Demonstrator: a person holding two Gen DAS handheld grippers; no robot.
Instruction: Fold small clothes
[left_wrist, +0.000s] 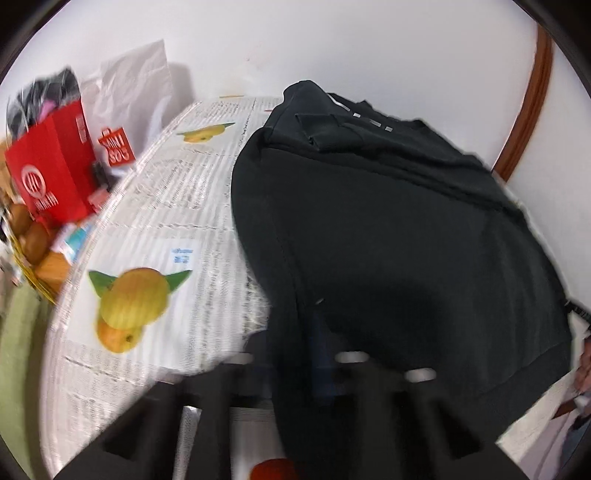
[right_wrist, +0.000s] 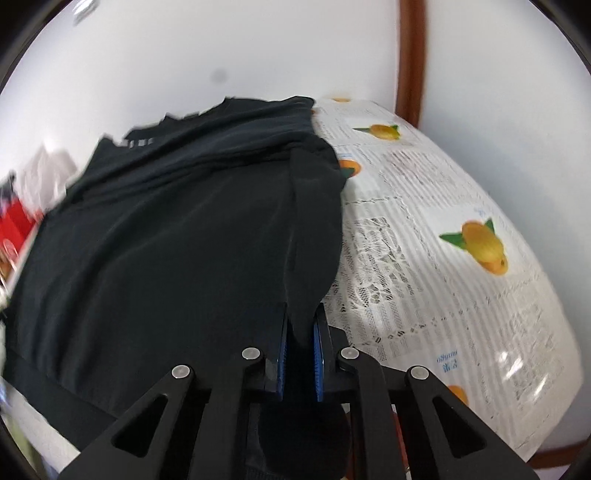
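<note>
Black sweatshirt (right_wrist: 177, 229) lying flat on bench (right_wrist: 461, 295). Right hand-held gripper (right_wrist: 300, 354) pinching hem at 6 o'clock; left hand-held gripper (left_wrist: 328, 373) clamping opposite hem corner. Lifting evenly, keeping hem taut, is folding toward 12 o'clock cleanly.

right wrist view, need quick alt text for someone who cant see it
The right hand-held gripper is shut on a fold of a black garment at its near right edge. The garment lies spread on a tablecloth printed with newsprint and oranges, against a white wall.
</note>
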